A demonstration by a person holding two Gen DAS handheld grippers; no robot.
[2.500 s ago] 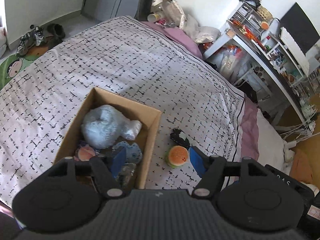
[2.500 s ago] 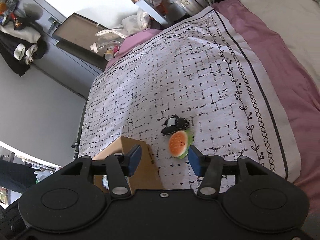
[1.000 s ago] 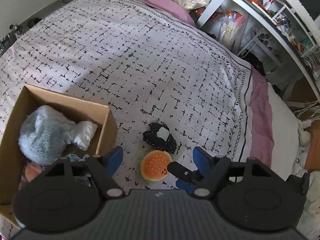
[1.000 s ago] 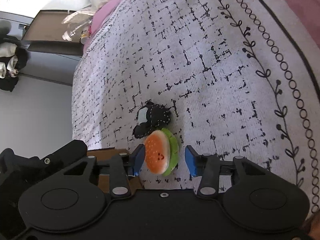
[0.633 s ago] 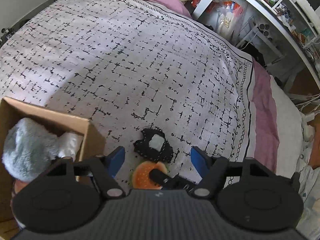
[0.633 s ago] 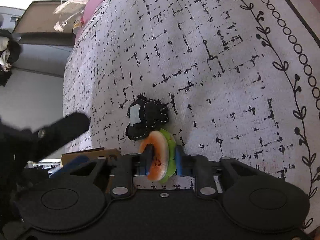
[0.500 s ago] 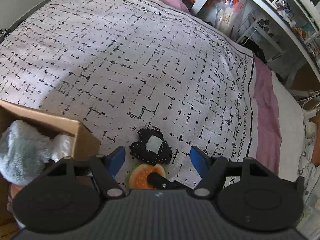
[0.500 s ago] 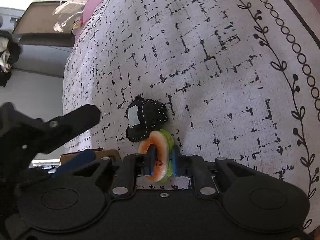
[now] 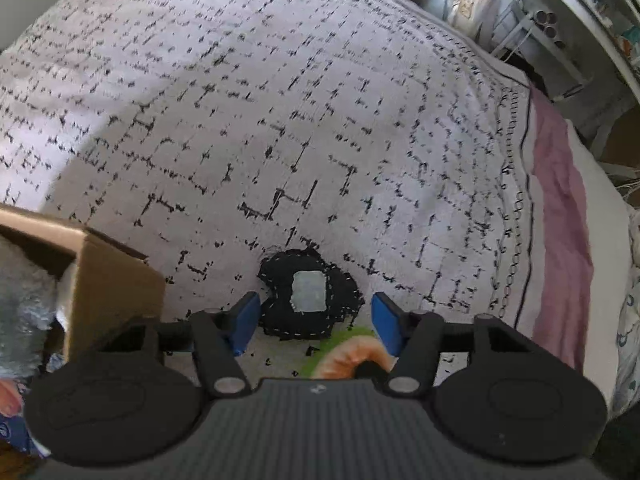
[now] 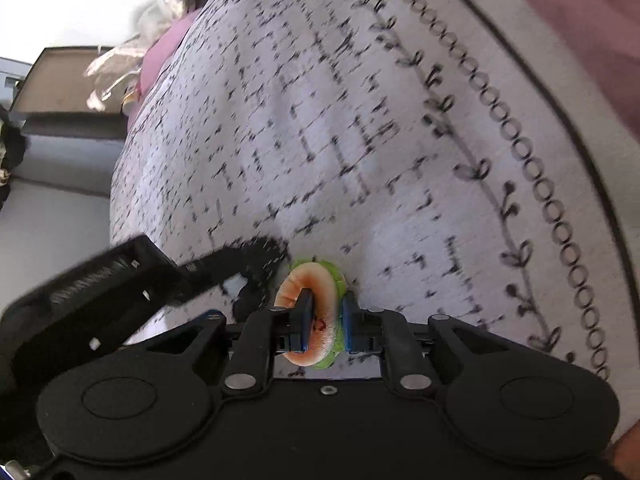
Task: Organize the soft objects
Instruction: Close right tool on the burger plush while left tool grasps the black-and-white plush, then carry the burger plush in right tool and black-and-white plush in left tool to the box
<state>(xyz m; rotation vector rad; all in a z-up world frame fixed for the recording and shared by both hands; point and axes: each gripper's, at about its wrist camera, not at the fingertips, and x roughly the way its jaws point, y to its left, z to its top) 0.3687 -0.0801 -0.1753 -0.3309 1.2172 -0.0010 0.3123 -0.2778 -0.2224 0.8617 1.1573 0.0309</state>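
Observation:
A small black soft toy with a pale patch (image 9: 310, 298) lies on the patterned bedspread (image 9: 280, 128). My left gripper (image 9: 314, 314) is open and straddles it, blue pads on either side. My right gripper (image 10: 325, 316) is shut on an orange and green burger plush (image 10: 316, 296), squeezing it just above the bed; the plush also shows in the left wrist view (image 9: 352, 354). The black toy (image 10: 256, 260) lies just left of the burger, partly hidden by the left gripper's body (image 10: 92, 288).
A cardboard box (image 9: 108, 280) stands at the left, holding a grey furry plush (image 9: 24, 308) and other soft items. A pink sheet edge (image 9: 560, 216) runs along the bed's right side. Cluttered white shelves (image 9: 560, 20) stand beyond the bed.
My right gripper closed on the burger plush and lifted it slightly. My left gripper moved right from over the box and came down around the black toy.

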